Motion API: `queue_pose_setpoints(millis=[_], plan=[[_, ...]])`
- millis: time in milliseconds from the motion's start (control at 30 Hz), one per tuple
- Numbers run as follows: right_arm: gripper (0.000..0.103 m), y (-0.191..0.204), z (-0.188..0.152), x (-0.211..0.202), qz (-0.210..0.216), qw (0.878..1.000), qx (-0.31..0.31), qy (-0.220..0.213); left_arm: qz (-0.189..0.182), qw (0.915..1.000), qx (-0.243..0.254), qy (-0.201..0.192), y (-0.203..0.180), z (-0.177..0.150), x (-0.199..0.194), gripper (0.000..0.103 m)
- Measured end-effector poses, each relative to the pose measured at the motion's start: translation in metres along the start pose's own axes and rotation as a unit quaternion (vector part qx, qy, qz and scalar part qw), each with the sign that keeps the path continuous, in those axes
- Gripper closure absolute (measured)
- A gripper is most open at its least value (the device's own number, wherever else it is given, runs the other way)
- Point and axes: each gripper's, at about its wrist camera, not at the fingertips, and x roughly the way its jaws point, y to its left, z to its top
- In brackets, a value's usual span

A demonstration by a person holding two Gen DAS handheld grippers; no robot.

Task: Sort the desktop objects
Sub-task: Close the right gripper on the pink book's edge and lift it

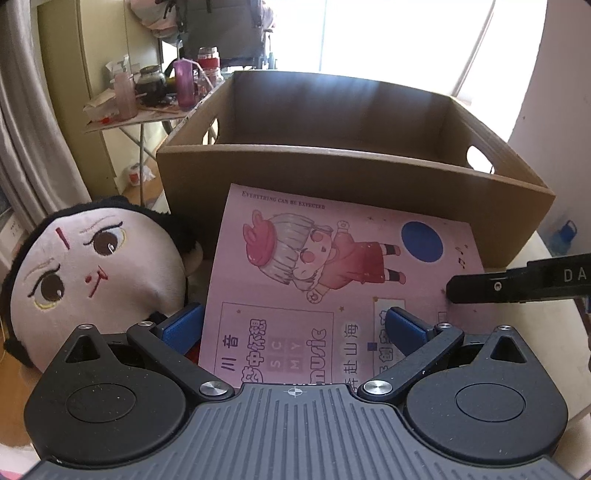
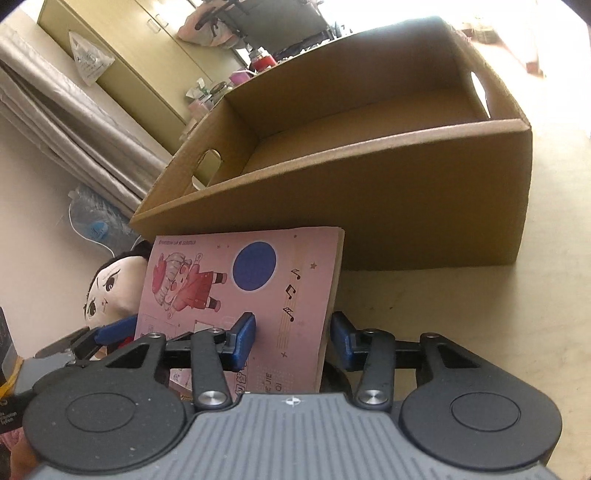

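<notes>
Bright window light [image 1: 388,33] floods in behind a cluttered folding table [image 1: 136,118], beside pale-green cabinets [image 2: 122,48].

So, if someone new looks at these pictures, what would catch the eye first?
Probably the pink booklet with its cartoon figure and blue dot, lying in front of the big, empty cardboard box. Next, the plush doll with the large embroidered face, lying at the booklet's left edge. Both grippers reach toward the booklet.
</notes>
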Motion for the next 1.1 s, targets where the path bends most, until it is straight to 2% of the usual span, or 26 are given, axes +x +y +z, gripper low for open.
queue_pose_setpoints(millis=[233, 400, 500, 567, 733, 800, 900, 1100], plan=[[0.055, -0.008, 0.003, 0.003, 0.0, 1.0, 0.005, 0.003, -0.012, 0.9996, -0.023, 0.009, -0.006, -0.012, -0.009, 0.0], [0.054, -0.011, 0.002, 0.003, 0.002, 1.0, 0.007, 0.001, -0.001, 0.9997, -0.022, 0.01, -0.009, -0.013, -0.006, 0.0], [0.048, -0.012, 0.0, 0.002, 0.0, 1.0, 0.008, -0.003, 0.009, 0.9997, -0.019, 0.013, -0.013, -0.011, -0.003, 0.0], [0.041, -0.014, -0.001, 0.002, -0.005, 1.0, 0.014, -0.004, 0.005, 0.9997, -0.02, 0.014, -0.011, -0.009, -0.001, 0.0], [0.036, -0.025, -0.007, 0.003, 0.005, 0.999, 0.047, 0.003, 0.002, 0.9997, -0.02, 0.013, -0.01, -0.008, 0.0, 0.0], [0.036, -0.027, -0.009, 0.005, 0.015, 0.998, 0.058, 0.01, 0.001, 0.9997, -0.019, 0.013, -0.01, -0.01, 0.0, 0.0], [0.05, -0.024, -0.009, 0.005, 0.034, 0.998, 0.057, 0.01, -0.001, 0.9997, -0.021, 0.012, -0.009, -0.013, -0.001, 0.0], [0.054, -0.026, -0.007, -0.001, 0.027, 0.999, 0.041, 0.0, -0.009, 0.9991, -0.038, 0.018, -0.008, -0.014, -0.005, 0.0]])
